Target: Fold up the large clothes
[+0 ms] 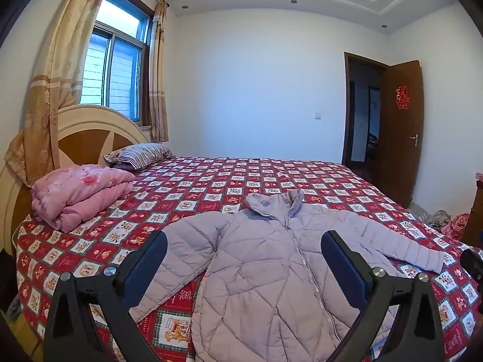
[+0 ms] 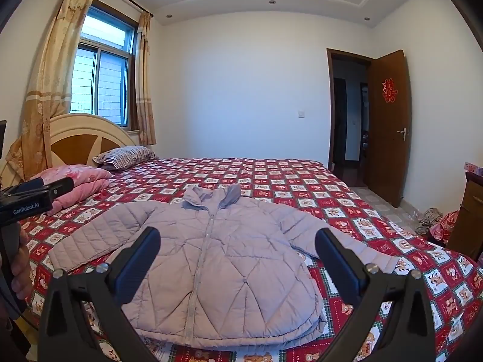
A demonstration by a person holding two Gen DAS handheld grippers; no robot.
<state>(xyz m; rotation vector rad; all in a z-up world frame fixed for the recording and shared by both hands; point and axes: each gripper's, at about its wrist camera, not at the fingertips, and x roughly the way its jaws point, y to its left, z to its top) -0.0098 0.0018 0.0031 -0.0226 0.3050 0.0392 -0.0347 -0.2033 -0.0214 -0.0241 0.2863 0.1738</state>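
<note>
A pale lilac quilted jacket (image 1: 265,259) (image 2: 211,259) lies front up and zipped on the bed, collar towards the far wall, both sleeves spread out sideways. My left gripper (image 1: 244,241) hovers open above the jacket's near half, nothing between its fingers. My right gripper (image 2: 238,238) is likewise open over the jacket's lower body and touches nothing. In the right wrist view the left gripper's black body (image 2: 33,196) shows at the left edge, held by a hand (image 2: 21,268).
The bed has a red checked cover (image 1: 271,178) (image 2: 271,175). A folded pink quilt (image 1: 81,193) and a striped pillow (image 1: 139,154) lie by the headboard at the left. A brown door (image 2: 389,126) stands open at the right, with a wooden cabinet (image 2: 468,211) and clutter on the floor.
</note>
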